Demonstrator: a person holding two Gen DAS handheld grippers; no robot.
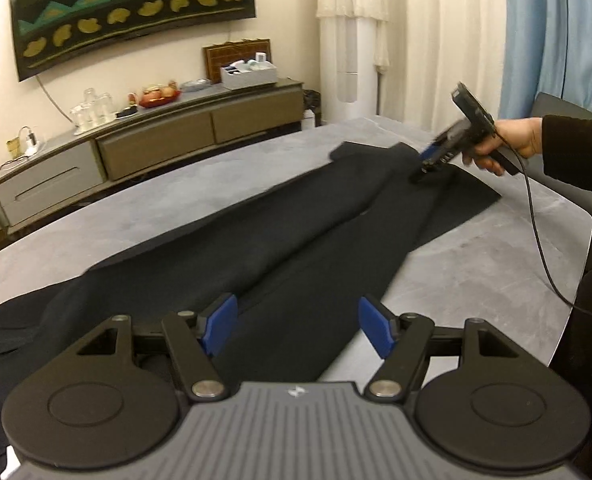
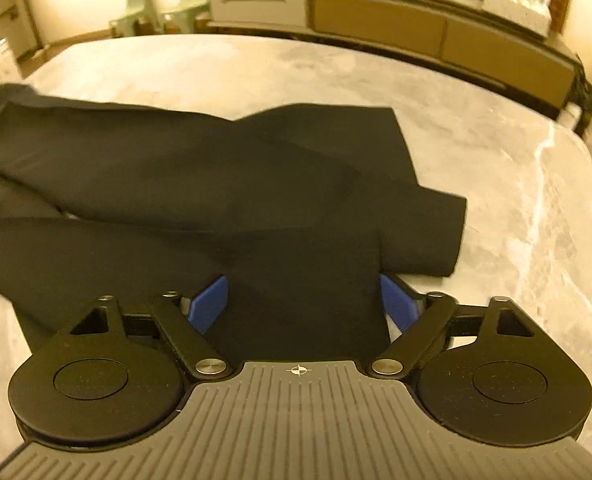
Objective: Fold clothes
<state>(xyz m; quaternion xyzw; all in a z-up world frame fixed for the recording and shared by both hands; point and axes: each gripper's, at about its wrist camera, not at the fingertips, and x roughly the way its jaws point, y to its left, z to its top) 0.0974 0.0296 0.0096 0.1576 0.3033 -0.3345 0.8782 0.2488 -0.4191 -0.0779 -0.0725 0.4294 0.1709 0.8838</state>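
Observation:
Black trousers lie stretched out along the grey marble table, legs pointing away in the left wrist view. My left gripper is open just above the near end of the trousers, blue pads wide apart. A hand holds my right gripper at the far leg ends, tip down on the cloth. In the right wrist view the right gripper is open, and the end of one black trouser leg lies between its blue pads. The other leg end lies folded beside it.
A black cable runs from the right gripper over the table's right edge. A dark-sleeved arm and a dark chair stand at the right. A low cabinet with glasses and boxes lines the far wall under a wall screen.

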